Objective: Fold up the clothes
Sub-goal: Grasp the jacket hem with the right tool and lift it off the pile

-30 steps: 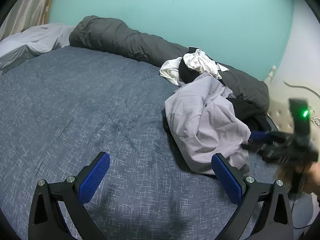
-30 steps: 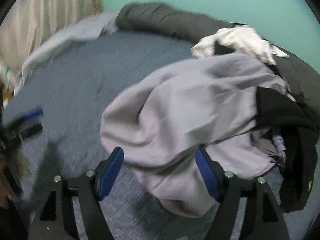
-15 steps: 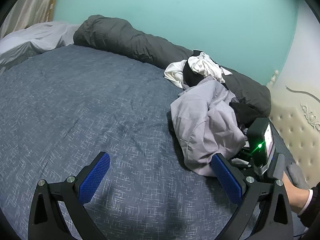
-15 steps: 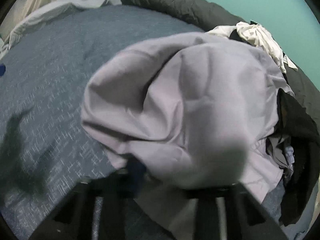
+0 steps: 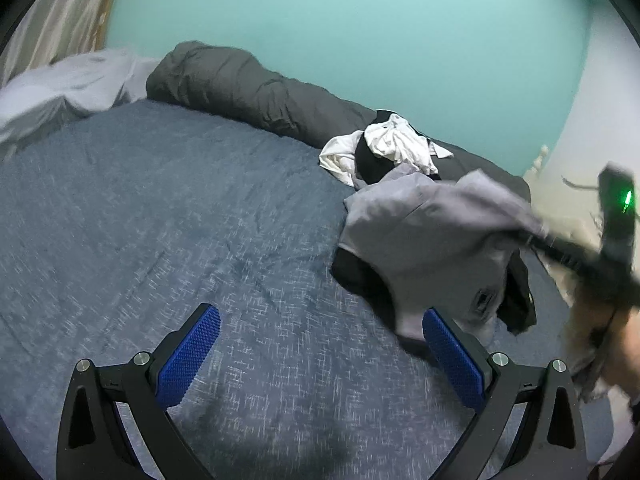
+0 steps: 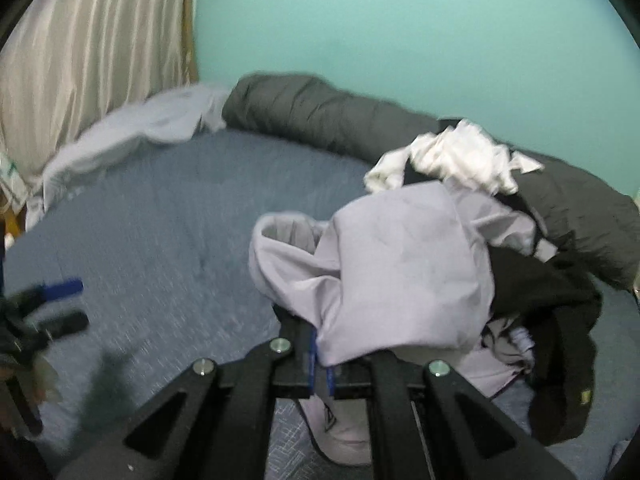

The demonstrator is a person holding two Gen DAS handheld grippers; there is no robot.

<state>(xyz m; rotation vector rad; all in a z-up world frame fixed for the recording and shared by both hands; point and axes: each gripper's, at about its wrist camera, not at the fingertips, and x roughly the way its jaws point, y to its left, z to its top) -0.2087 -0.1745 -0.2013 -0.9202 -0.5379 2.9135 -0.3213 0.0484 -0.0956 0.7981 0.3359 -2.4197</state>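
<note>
Gripping grey shirt, right gripper closed

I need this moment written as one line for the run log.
phase: pick from pile | right gripper: shut on lavender garment, lifting it | left gripper: open, over blue bedspread | folding: not begun

no readable text, numbers or brand names appear in either view. a small dark patch on the lilac garment and a small yellow tag on the black garment are both too blurred to make out. a green light glows on the right gripper, but it carries no lettering.
</note>
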